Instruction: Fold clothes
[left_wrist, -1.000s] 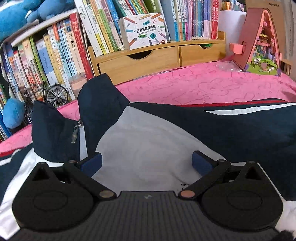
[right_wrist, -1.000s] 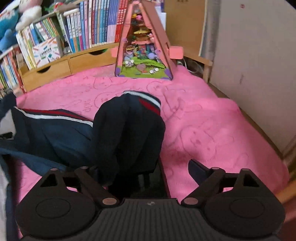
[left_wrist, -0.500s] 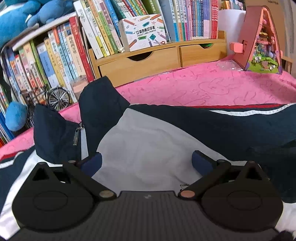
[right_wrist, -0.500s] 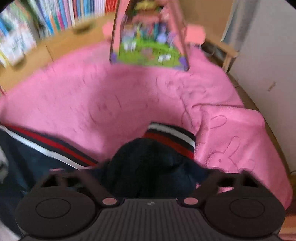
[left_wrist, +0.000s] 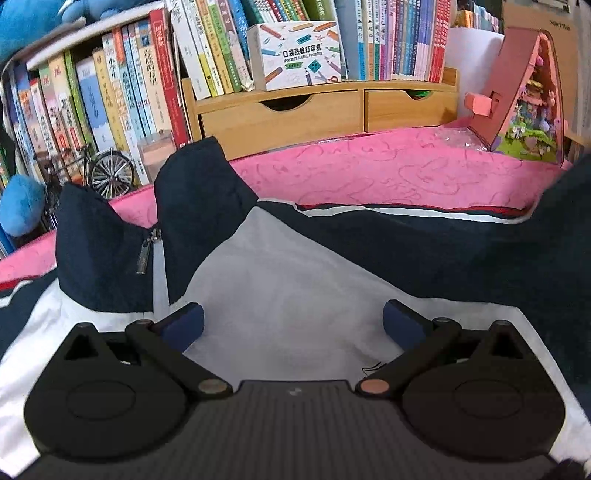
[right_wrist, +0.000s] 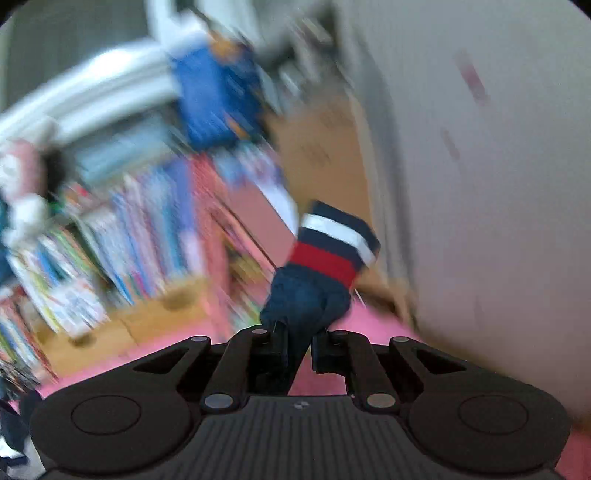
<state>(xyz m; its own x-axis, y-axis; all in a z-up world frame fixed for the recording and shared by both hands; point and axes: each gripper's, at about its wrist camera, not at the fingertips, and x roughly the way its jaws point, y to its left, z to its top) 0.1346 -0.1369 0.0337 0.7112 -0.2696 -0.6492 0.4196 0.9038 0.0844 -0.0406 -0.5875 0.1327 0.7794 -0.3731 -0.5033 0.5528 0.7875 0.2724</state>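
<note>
Left gripper (left_wrist: 291, 319) jaws apart over white chest panel of jacket (left_wrist: 280, 280), spread flat on pink blanket (left_wrist: 388, 173). Right gripper (right_wrist: 298, 345) jaws clamped on striped sleeve cuff (right_wrist: 325, 258), lifted, background blurred. Beyond: wooden drawers (left_wrist: 280, 118), books (left_wrist: 125, 92).

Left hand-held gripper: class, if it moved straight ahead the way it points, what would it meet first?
Most likely the jacket's white panel, lying between the open left hand-held gripper fingers; depth is uncertain.
</note>
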